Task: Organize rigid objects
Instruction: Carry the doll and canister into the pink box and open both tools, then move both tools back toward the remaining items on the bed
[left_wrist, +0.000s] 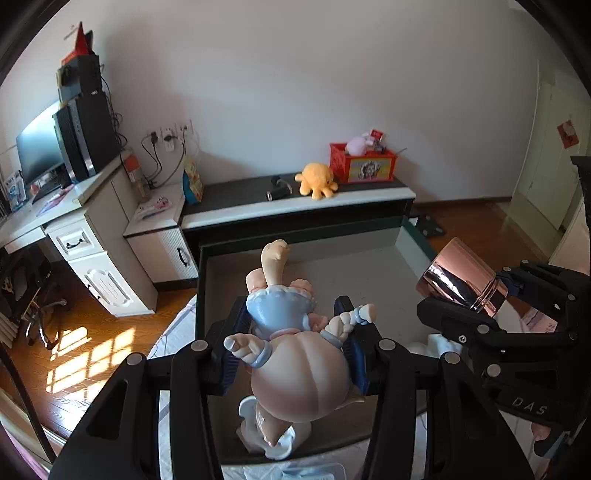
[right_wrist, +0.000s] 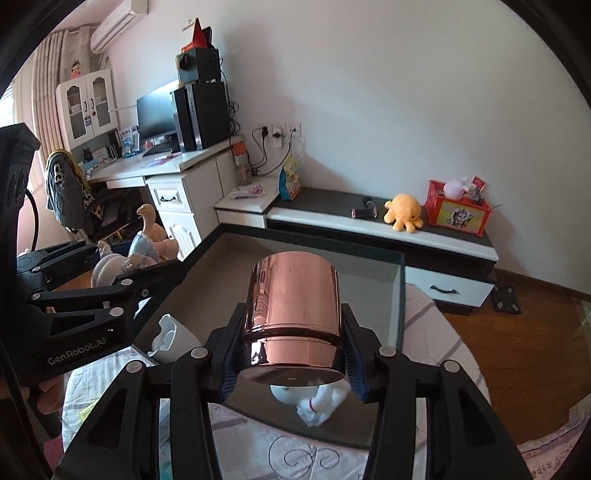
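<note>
My left gripper (left_wrist: 291, 343) is shut on a doll figurine (left_wrist: 295, 362) with a blue dress and peach hair, held above a dark-rimmed grey tray (left_wrist: 369, 266). The doll also shows at the left of the right wrist view (right_wrist: 144, 251). My right gripper (right_wrist: 291, 354) is shut on a shiny copper cylinder (right_wrist: 295, 314), held over the same tray (right_wrist: 373, 288). The cylinder also shows in the left wrist view (left_wrist: 461, 273). White figurines (right_wrist: 170, 336) (right_wrist: 314, 402) lie in the tray under the grippers.
The tray rests on a bed with a patterned sheet (right_wrist: 295, 458). Behind it is a low black-and-white cabinet (left_wrist: 295, 210) with a yellow plush octopus (left_wrist: 317, 181), a red crate (left_wrist: 364, 164) and a small black object (left_wrist: 279, 190). A desk with a computer (left_wrist: 81, 140) stands left.
</note>
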